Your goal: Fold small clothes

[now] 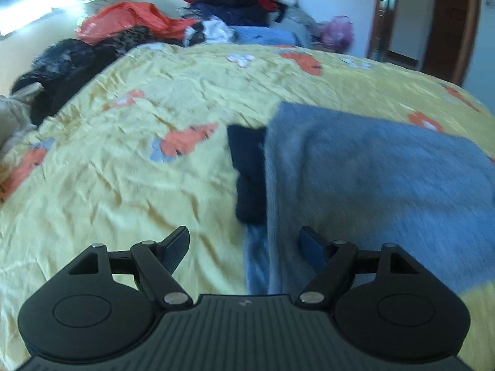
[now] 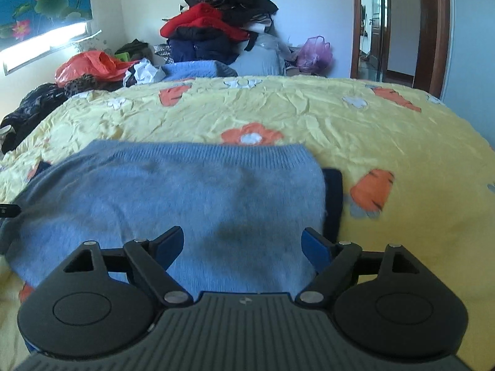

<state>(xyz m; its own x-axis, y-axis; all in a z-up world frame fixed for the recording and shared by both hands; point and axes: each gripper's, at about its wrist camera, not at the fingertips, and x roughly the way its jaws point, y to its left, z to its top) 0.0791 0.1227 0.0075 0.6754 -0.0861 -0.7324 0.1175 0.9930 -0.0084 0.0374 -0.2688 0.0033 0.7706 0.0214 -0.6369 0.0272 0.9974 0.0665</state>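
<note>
A light blue knit sweater [image 1: 371, 179] lies folded flat on the yellow flowered bedspread [image 1: 123, 185]. Dark navy cloth [image 1: 249, 173] sticks out from under its left edge. My left gripper [image 1: 244, 244] is open and empty, just above the sweater's near left edge. In the right wrist view the sweater [image 2: 173, 198] fills the middle, with navy cloth [image 2: 332, 201] showing at its right edge. My right gripper [image 2: 243, 244] is open and empty over the sweater's near edge.
A pile of red, black and navy clothes [image 2: 216, 27] sits at the far end of the bed. An orange plastic bag [image 2: 89, 65] and dark clothes [image 2: 27, 111] lie along the left side. A doorway [image 2: 386, 24] stands at the right.
</note>
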